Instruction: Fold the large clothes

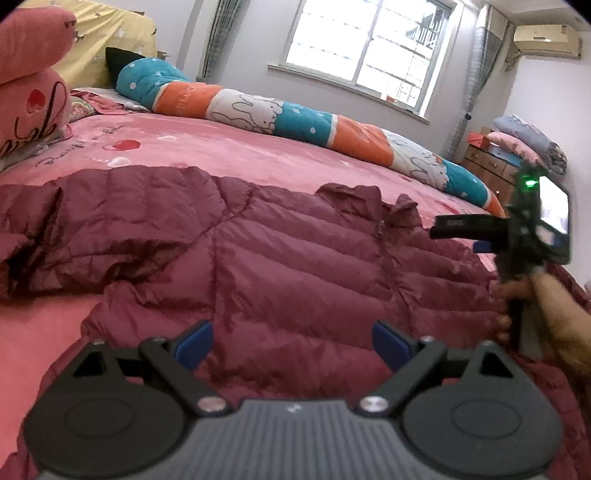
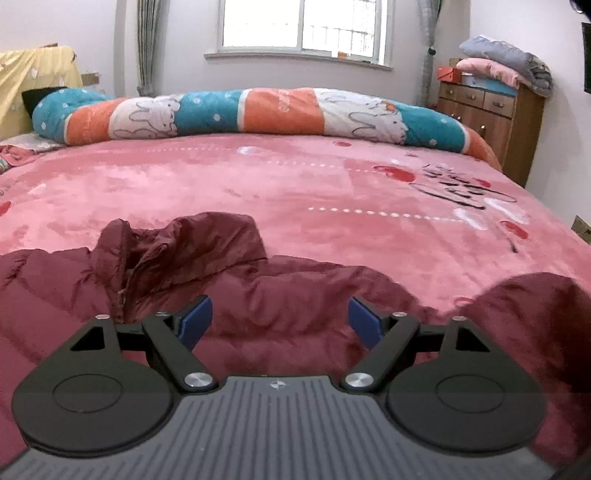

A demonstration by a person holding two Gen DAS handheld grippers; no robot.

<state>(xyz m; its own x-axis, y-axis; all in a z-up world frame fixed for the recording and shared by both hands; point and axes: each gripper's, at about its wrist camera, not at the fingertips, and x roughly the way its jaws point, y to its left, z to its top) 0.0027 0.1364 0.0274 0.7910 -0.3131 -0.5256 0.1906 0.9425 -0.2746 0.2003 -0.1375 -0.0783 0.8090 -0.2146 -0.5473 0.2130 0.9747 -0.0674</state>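
Observation:
A dark maroon quilted down jacket [image 1: 288,258] lies spread flat on the pink bed cover [image 1: 229,147]. Its collar and zipper [image 1: 380,225] sit toward the right, and one sleeve [image 1: 55,229] stretches out to the left. My left gripper [image 1: 291,341] hovers open just above the jacket's lower body, nothing between its blue pads. In the right wrist view the jacket [image 2: 280,306] fills the foreground, with the rumpled collar [image 2: 177,243] at the left. My right gripper [image 2: 280,319] is open over the shoulder area. It also shows in the left wrist view as a black tool [image 1: 461,230] held by a hand [image 1: 546,317].
A long rolled quilt [image 2: 258,114] in teal, orange and white lies along the bed's far side. Pink pillows [image 1: 29,85] are stacked at the head. A wooden dresser [image 2: 491,118] with folded bedding on top stands at the right, under a window [image 2: 303,26].

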